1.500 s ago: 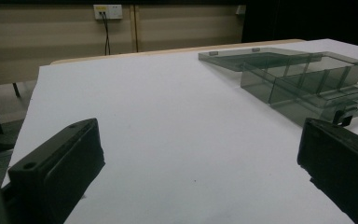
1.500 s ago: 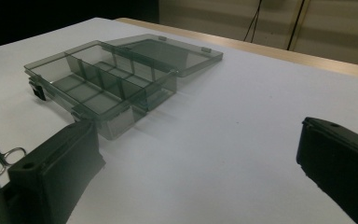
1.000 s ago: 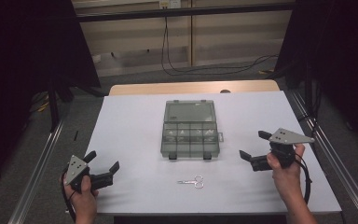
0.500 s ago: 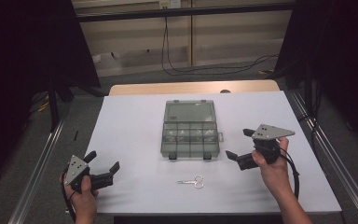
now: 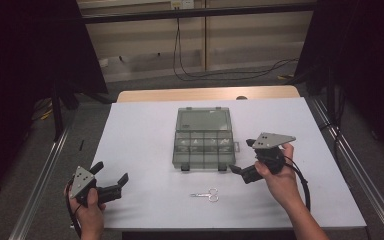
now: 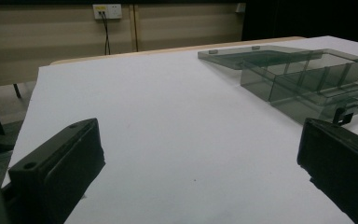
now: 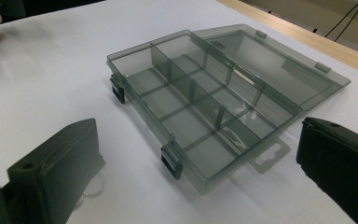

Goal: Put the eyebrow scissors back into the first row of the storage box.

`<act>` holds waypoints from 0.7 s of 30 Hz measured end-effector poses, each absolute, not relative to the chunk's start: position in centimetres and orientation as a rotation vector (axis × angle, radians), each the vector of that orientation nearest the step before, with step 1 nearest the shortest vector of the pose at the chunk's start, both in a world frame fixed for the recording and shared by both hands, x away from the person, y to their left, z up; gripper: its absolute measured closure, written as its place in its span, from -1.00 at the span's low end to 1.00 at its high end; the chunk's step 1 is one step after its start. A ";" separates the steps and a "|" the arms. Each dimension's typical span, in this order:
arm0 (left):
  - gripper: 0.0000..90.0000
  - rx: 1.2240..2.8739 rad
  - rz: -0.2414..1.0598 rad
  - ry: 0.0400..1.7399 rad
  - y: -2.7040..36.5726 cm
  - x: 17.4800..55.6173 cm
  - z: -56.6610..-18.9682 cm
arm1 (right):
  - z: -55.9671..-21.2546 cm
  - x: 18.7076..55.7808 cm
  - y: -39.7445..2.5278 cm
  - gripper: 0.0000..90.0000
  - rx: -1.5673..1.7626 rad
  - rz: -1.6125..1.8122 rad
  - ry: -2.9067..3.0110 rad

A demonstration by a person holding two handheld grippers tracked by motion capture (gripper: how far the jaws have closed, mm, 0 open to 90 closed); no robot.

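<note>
A smoky clear plastic organiser box (image 5: 203, 150) lies mid-table, its lid (image 5: 203, 119) folded flat behind it and its compartments empty. Small metal scissors (image 5: 205, 195) lie in front of it. My right gripper (image 5: 241, 156) hovers open just right of the box's front right corner, and the right gripper view looks over the box (image 7: 200, 100) with a scissor ring (image 7: 93, 186) beside one jaw. My left gripper (image 5: 111, 173) is held open low at the front left, well apart from the box (image 6: 307, 79), nothing between its jaws.
White table sheet (image 5: 145, 135) with a wooden strip (image 5: 205, 94) along the far edge. Metal rails (image 5: 45, 170) run down both sides of the table. A cable (image 5: 300, 180) loops from the right gripper. Open room lies left of the box.
My right gripper has moved left and slightly forward, from the table's right side to beside the box's front right corner. The left gripper has stayed put.
</note>
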State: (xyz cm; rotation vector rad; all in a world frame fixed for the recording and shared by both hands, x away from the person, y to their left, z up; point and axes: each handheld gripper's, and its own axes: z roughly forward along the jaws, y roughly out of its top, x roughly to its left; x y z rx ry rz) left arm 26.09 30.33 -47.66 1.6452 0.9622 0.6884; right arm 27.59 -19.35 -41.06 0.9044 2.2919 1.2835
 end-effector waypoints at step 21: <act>-1.00 1.659 0.693 0.944 30.3 26.2 -47.6 | -40.7 28.8 -14.6 -0.99 0.767 1.204 2.496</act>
